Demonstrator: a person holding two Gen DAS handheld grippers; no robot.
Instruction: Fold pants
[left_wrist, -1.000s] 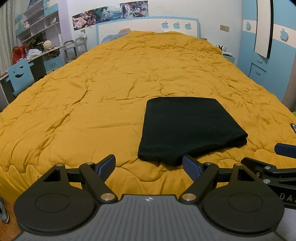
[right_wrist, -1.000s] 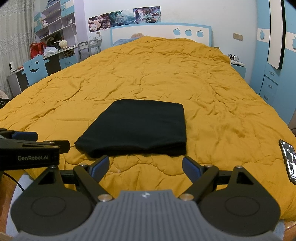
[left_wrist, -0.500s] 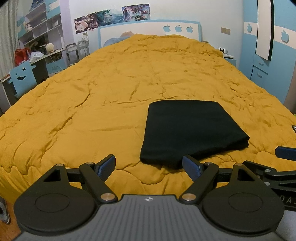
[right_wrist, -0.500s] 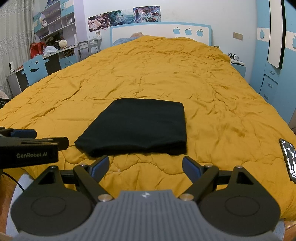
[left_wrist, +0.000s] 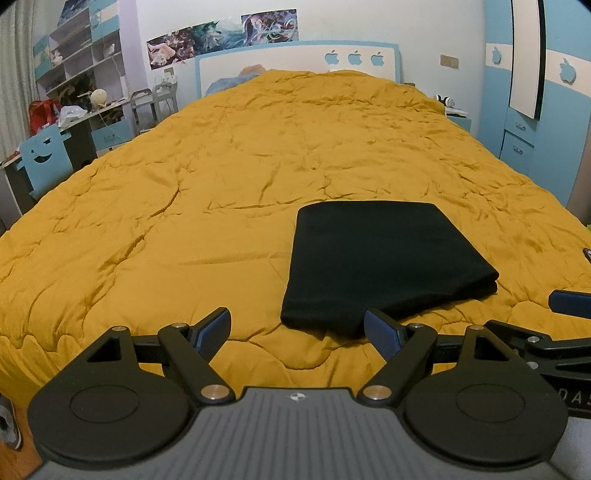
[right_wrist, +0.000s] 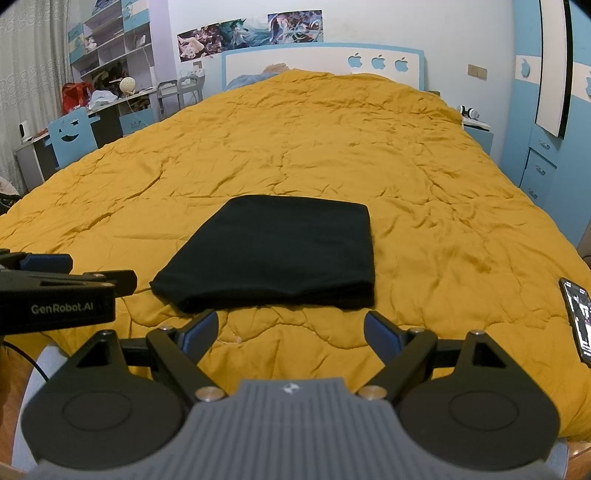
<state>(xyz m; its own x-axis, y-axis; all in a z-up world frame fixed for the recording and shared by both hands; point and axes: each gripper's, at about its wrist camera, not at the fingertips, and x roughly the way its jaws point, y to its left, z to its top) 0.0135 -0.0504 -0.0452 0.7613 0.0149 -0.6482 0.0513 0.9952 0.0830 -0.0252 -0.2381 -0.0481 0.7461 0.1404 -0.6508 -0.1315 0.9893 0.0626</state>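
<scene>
Two matching black hand-held claws with blue finger pads.

The left claw (left_wrist: 297, 325) has a grey ribbed housing bearing a small round emblem, flanked by two black discs with shallow circular recesses. Black linkage arms run forward from silver pivot screws, each with a triangular cut-out, ending in blue-padded fingers (left_wrist: 214, 326). The right claw (right_wrist: 290, 326) is built the same: grey ribbed centre, black discs, silver screws, blue pads. Seen from the right wrist view, the left claw's black side carries white "GenRobot.AI" lettering, and a thin black cable hangs below it.
</scene>
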